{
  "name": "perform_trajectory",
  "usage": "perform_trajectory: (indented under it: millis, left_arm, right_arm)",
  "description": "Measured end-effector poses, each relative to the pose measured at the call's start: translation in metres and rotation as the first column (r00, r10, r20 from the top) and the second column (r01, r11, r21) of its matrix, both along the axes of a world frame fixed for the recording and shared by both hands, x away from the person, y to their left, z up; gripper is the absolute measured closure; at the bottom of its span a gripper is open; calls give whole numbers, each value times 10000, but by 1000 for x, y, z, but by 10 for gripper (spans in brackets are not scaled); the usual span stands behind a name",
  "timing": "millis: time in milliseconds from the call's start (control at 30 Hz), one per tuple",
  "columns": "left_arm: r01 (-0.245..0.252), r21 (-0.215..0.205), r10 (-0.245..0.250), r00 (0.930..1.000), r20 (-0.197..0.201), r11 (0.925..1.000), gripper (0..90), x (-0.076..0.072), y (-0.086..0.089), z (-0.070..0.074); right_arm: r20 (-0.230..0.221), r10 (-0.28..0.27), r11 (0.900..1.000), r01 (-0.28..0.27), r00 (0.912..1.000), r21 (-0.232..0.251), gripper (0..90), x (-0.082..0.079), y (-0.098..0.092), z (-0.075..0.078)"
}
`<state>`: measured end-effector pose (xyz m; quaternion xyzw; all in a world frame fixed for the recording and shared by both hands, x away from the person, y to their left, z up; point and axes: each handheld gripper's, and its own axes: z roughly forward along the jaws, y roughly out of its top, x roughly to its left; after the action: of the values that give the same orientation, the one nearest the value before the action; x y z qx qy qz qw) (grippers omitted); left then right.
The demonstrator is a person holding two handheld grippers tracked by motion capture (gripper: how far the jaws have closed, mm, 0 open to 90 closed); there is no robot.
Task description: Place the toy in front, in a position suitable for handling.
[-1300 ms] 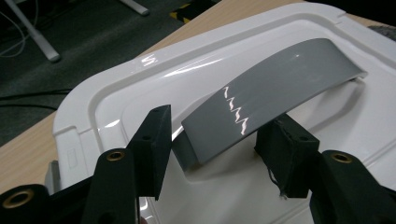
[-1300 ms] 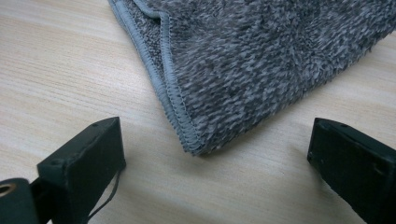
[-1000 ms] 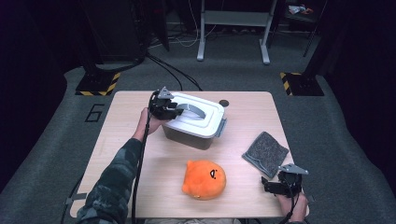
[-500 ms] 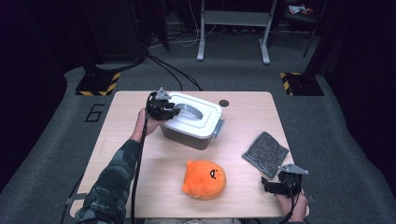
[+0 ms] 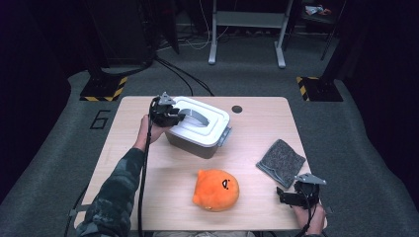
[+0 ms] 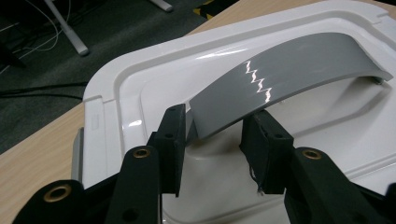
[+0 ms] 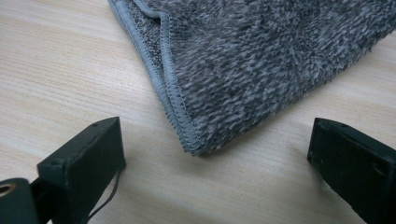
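Though narrowed to little more than the strap's width, stood astride the near end of the grey handle (image 6: 289, 70) rather than plainly clamped on it (left gripper (image 6: 215, 126), seen along its own jaws); could not tell whether pressed against the strap or merely flanking it, with the contact hidden by the angle. Arched lengthwise over the white lid (image 6: 140, 88), running straight away from the jaws toward the lid's far end; so lay directly ahead of the tool, long axis in line with the reach, one jaw on either side of its width. Sat closed on the grey box (image 5: 197, 143) at the far left of the table (image 5: 257, 123), well apart from the orange plush toy (image 5: 216, 190) nearer the person. Rested far off at the near right corner (right gripper (image 5: 284, 197)), jaws spread wide and empty on either side of a corner of the grey cloth (image 7: 261, 56), touching nothing. Plainly a job for the left hand, then; probably called for a final squeeze across the strap and a lift straight up, not a pull along it.
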<state>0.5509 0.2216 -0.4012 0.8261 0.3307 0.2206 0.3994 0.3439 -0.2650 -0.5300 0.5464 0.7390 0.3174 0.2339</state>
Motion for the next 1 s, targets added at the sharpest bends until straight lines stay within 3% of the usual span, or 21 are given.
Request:
perform_trajectory:
  millis: [300,467,567,700,833,1000]
  left_arm:
    - [-443,-252,442,9990,-60,9987,619,4,14,-1]
    - [-665,-103,665,9978,10,9977,606,4,13,0]
    - [-816,-216,814,9966,-103,9964,490,2,11,1]
    - [-652,-87,650,9976,-237,9978,359,-4,8,6]
    - [-625,-55,623,9979,-191,9980,287,-13,5,9]
    - [-743,-113,736,9956,-581,9972,201,-17,6,5]
  right_arm:
    - [0,1,10000,-1,10000,0,29,0,0,0]
    - [2,2,10000,-2,10000,-2,29,0,0,0]
    - [1,-3,10000,3,10000,-2,29,0,0,0]
    - [1,-4,10000,4,10000,-2,29,0,0,0]
    - [9,6,10000,-6,10000,-9,29,0,0,0]
    - [9,5,10000,-5,10000,-10,29,0,0,0]
